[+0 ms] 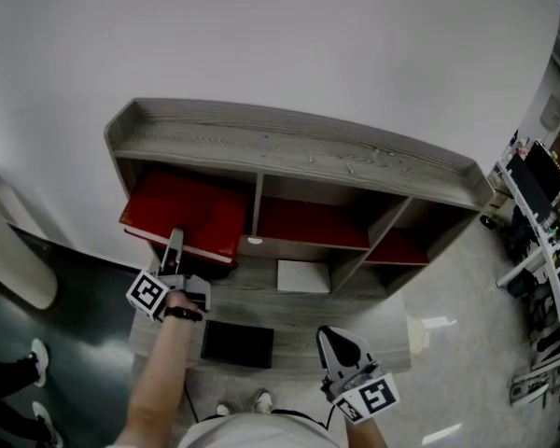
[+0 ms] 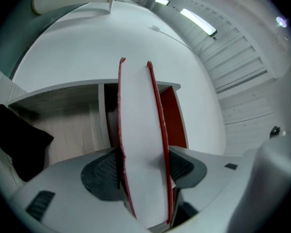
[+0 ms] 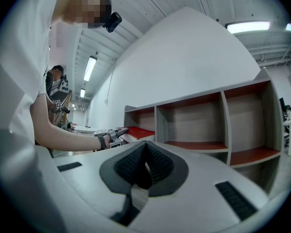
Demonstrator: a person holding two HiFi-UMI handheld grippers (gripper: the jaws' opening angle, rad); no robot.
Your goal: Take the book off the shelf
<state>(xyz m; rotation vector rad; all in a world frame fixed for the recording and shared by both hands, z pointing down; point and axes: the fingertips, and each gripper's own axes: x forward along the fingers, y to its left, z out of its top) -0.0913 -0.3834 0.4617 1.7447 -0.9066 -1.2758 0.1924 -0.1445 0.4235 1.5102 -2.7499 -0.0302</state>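
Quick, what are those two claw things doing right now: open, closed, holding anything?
Left gripper: closed on the red book.
Right gripper: closed, nothing in it.

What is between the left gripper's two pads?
The red book, page edges toward the camera, clamped by the left gripper; the left gripper view shows it.
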